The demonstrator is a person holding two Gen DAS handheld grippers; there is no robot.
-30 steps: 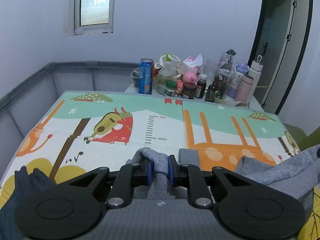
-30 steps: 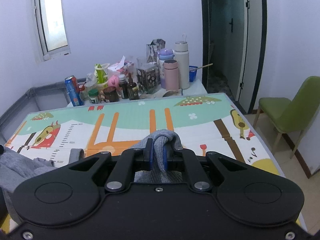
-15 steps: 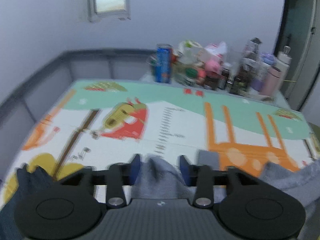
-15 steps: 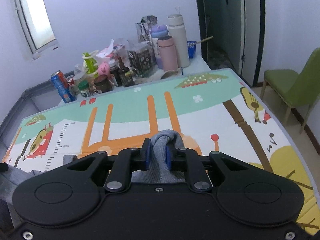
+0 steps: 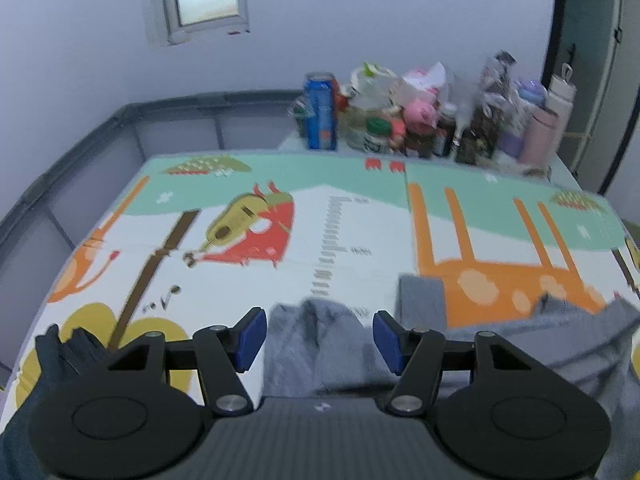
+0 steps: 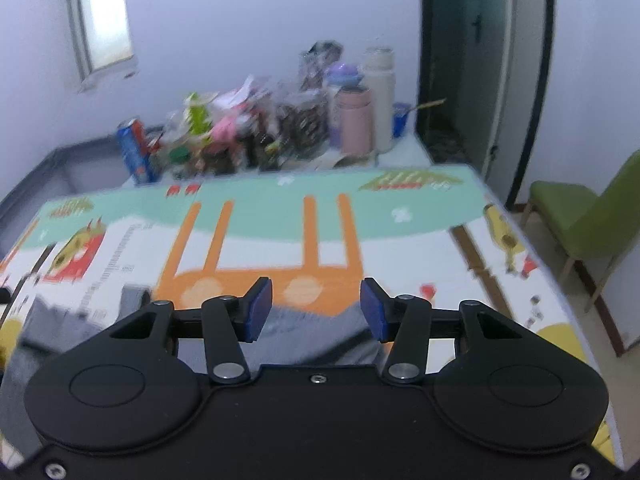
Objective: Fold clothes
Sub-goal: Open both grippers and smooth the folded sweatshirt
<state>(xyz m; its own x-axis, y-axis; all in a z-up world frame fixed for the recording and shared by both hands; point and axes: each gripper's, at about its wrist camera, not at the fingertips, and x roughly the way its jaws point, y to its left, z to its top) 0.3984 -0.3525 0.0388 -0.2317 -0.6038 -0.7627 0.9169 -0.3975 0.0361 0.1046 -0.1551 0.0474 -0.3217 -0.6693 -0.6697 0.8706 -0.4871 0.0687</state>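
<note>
We see both jaws just opened: left hand-held gripper & right hand-held gripper apart, pads off the grey garment lying btwn them on the table.

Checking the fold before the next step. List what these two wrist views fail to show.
- Grey garment: its near part is hidden under each gripper's body in both views, so the fold cannot be judged.
- Dark cloth, left wrist view: cut off by the frame edge and the left gripper.
- Bottles and cans, right wrist view: motion blur makes the labels unreadable.
- Green chair: cut off at the right edge.
</note>
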